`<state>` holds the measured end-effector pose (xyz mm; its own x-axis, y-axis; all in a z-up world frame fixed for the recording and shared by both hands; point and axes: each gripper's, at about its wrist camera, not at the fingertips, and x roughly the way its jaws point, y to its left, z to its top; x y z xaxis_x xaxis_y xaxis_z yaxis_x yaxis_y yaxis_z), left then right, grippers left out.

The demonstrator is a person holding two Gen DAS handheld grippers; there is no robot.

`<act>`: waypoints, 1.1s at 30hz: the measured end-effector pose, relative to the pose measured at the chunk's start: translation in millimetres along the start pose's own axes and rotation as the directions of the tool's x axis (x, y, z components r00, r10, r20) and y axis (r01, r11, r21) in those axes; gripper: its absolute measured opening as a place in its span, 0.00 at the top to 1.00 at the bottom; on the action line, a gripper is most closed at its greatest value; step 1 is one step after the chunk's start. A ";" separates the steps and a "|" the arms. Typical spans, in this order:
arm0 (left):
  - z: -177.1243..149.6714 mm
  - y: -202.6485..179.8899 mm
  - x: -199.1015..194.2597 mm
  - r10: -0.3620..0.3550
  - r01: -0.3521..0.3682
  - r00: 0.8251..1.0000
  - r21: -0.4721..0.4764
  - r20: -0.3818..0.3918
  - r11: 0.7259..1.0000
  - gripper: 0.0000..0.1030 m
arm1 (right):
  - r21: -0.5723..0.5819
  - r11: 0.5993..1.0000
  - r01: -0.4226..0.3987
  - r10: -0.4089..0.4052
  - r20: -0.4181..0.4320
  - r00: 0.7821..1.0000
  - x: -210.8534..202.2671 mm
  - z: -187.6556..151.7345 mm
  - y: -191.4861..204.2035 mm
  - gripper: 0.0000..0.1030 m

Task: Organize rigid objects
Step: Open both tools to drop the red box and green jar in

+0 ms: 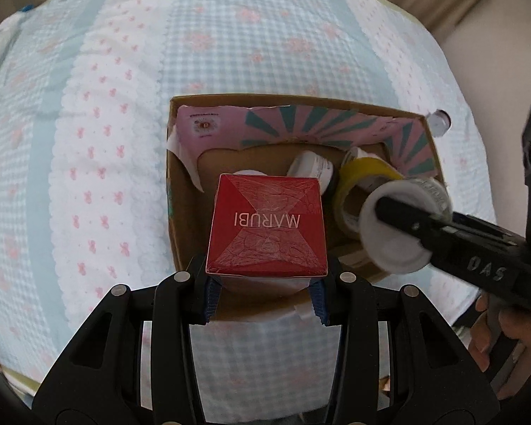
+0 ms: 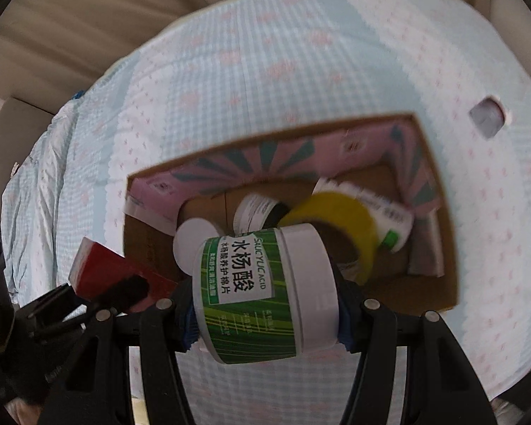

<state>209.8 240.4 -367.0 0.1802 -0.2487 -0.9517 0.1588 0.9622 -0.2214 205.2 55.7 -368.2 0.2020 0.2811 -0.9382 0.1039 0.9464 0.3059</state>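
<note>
Altogether: one red box (image 1: 267, 225), one jar (image 2: 262, 290).

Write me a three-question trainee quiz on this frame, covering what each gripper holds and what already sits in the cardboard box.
1. True or false: the left gripper is shut on the red box.
2. What does the right gripper hold? A) the yellow tape roll B) the green-labelled jar C) nothing
3. Fill in: the small white bottle lies on the bedspread, ______ the cardboard box.

Key: 1 true; 2 B; 3 outside.
</note>
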 end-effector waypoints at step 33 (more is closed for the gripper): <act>-1.7 7.1 -15.1 -0.062 0.059 0.998 0.088 0.024 0.994 0.00 | 0.082 0.996 -0.043 0.041 0.022 0.999 0.9 -4.0 -4.3 0.02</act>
<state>206.6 251.2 -354.5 0.1930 -0.3103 -0.9308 0.2538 0.9322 -0.2581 201.0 52.5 -371.0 0.2278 0.3162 -0.9209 0.1748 0.9171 0.3581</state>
